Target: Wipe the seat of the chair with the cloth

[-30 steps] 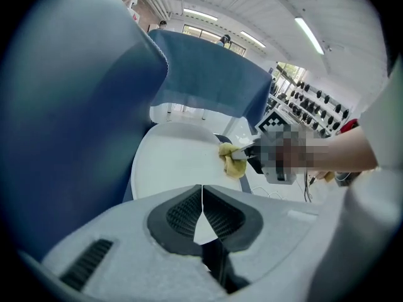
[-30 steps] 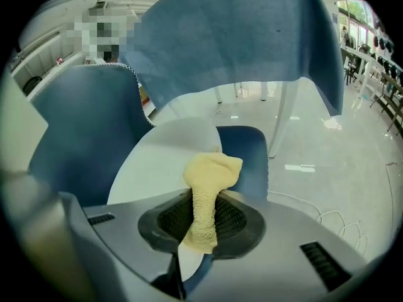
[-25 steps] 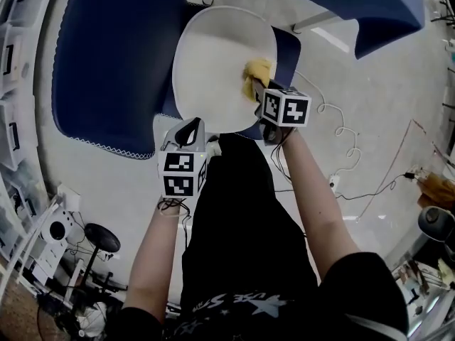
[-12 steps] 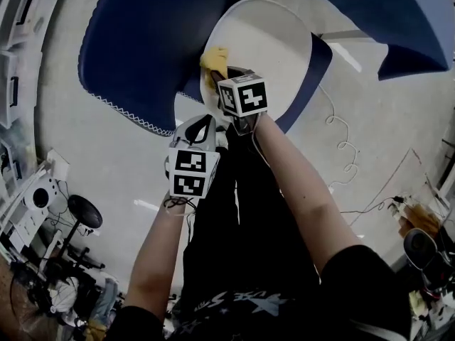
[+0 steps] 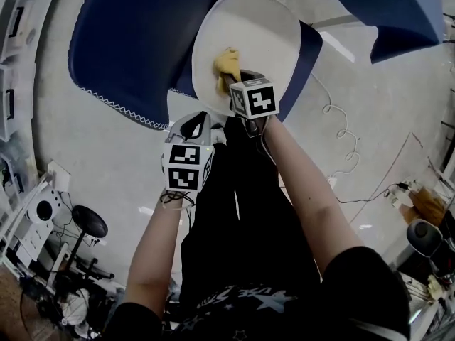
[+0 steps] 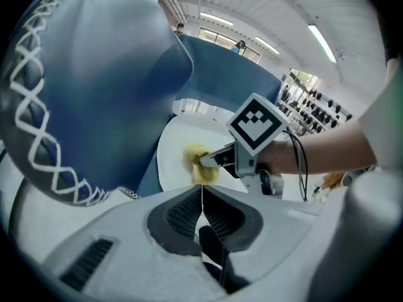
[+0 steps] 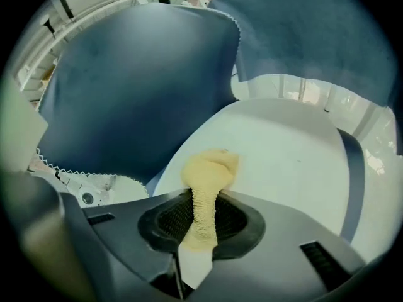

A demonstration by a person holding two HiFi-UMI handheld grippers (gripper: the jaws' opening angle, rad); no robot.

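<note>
One chair, viewed steeply from above. Its round white seat (image 5: 266, 30) stood on a pale grey floor (image 5: 92, 155), between two dark blue sheets: a large one (image 5: 135, 41) with a zigzag-cut edge at the seat's left, and a second (image 5: 377, 6) beyond its far right side.

One yellow cloth (image 5: 226, 64) lay bunched on the seat, close to its near left edge. The right gripper (image 5: 231, 84) was clamped on it. In the right gripper view, a ribbed strip of the cloth (image 7: 211, 168) ran back between the two ridged pads of the right gripper (image 7: 203, 201), and the bunched end pressed on the seat (image 7: 296, 150).

The left gripper (image 5: 193, 126) hung off the seat, over the floor by the seat's near edge. In the left gripper view, the jaws of the left gripper (image 6: 201, 197) met along a thin line with nothing between them.

White shelving (image 5: 11, 62) lined the room's left edge; what its bins held could not be made out. One white cord (image 5: 340, 130) looped over the floor to the right, and one round black stool (image 5: 89, 222) stood at the lower left.
</note>
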